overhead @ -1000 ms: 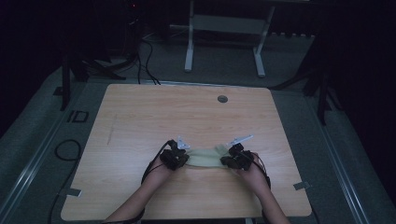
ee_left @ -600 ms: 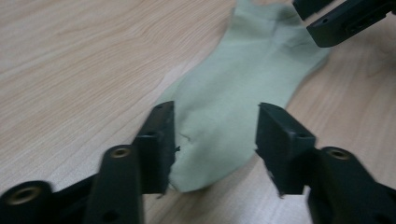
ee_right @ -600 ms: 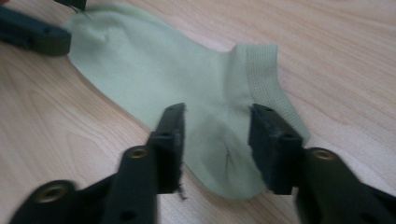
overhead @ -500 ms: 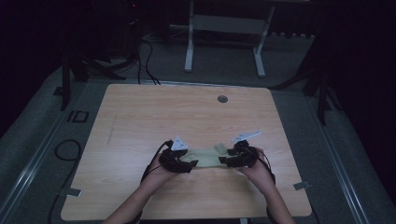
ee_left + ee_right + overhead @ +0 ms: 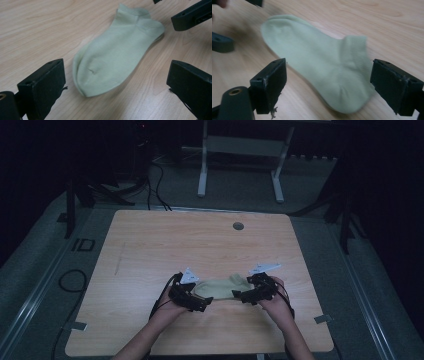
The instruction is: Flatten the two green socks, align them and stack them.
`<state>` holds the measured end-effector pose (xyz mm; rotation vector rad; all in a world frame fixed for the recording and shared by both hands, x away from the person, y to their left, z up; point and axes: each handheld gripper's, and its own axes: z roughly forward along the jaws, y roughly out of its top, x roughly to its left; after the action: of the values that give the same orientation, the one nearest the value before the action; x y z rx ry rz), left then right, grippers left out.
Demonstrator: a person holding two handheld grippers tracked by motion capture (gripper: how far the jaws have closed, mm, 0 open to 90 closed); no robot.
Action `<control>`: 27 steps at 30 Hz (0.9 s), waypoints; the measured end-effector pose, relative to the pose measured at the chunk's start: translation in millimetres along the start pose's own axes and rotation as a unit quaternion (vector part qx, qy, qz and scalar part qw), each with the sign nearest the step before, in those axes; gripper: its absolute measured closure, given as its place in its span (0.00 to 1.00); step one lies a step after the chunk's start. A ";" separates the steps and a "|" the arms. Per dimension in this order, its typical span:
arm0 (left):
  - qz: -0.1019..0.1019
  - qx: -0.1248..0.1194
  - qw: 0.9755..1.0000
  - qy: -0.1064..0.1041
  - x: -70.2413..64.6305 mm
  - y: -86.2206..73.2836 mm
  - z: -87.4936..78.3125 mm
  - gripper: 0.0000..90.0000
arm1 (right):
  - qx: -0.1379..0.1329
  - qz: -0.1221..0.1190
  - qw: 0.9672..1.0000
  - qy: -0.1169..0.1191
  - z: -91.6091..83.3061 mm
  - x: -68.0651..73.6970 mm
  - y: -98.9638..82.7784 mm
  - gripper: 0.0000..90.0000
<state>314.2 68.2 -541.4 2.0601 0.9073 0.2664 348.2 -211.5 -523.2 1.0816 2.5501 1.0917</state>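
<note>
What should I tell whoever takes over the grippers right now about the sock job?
Left gripper: open, jaws wide apart at the toe end of the sock, holding nothing.
Right gripper: open, jaws either side of the heel and cuff end, holding nothing.
Sock: pale green, lying flat and stretched out on the wooden table, near the person's edge, between the two grippers.
Done: sock laid out flat; no fold in it.
Left: probably close each gripper on its end and fold or move the sock. No grip is made yet.
</note>
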 end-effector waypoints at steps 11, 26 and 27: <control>0.004 0.006 1.000 -0.001 5.4 -13.8 -10.1 0.02 | -0.008 -0.015 0.999 -0.047 -14.9 -6.6 -15.9 0.15; -0.007 -0.003 1.000 0.024 18.6 -39.4 -40.4 0.02 | -0.030 -0.006 0.998 -0.056 -30.9 -23.2 -47.7 0.15; -0.005 -0.003 1.000 0.027 20.1 -41.6 -42.7 0.02 | -0.029 -0.005 0.998 -0.060 -32.3 -24.4 -49.6 0.15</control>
<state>286.9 124.3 -549.9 2.0504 0.9487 0.3200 325.1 -269.7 -537.0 1.0843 2.4148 1.0580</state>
